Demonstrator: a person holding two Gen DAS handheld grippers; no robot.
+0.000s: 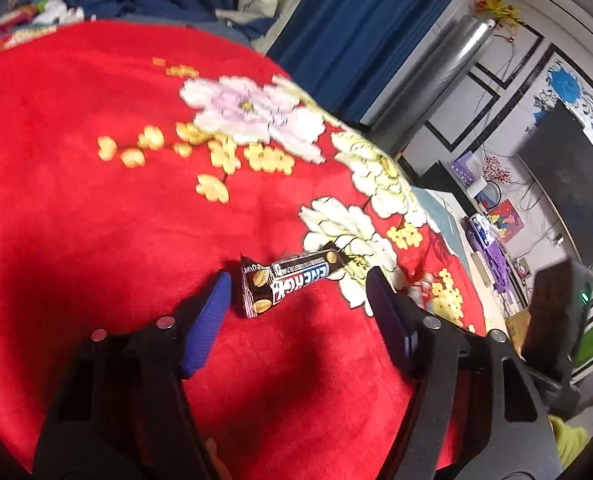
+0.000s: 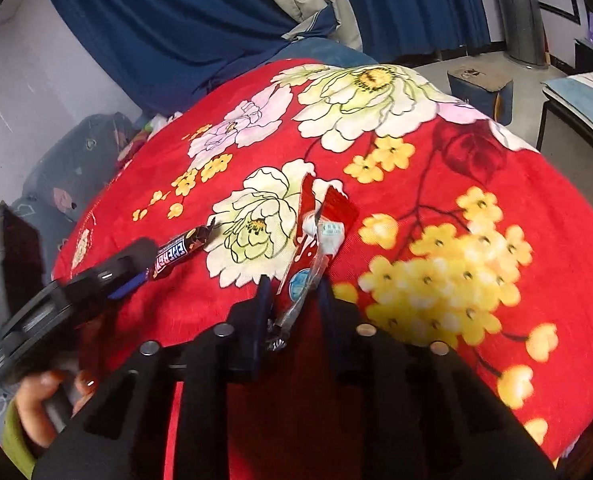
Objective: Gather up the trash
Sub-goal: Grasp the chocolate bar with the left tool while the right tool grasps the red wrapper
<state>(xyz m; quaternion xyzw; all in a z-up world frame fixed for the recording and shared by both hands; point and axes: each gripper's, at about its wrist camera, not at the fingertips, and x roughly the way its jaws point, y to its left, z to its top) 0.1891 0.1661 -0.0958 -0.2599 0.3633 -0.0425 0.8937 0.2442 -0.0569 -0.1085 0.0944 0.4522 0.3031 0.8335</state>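
Note:
A dark brown candy bar wrapper (image 1: 286,282) lies on the red flowered blanket (image 1: 96,200). My left gripper (image 1: 298,280) is open, its blue-padded fingers on either side of the wrapper's near end, just above the blanket. In the right wrist view the same wrapper (image 2: 180,252) lies at the left, with the left gripper (image 2: 108,280) beside it. My right gripper (image 2: 294,286) is shut on a red and white plastic wrapper (image 2: 316,240), which sticks out forward over the blanket (image 2: 476,220).
Blue curtains (image 1: 356,20) hang behind the bed. A silver cylinder (image 1: 436,76), a dark television (image 1: 568,184) and a cluttered desk (image 1: 488,240) stand at the right. A grey patterned pillow (image 2: 68,160) and a small blue stool (image 2: 480,84) flank the bed.

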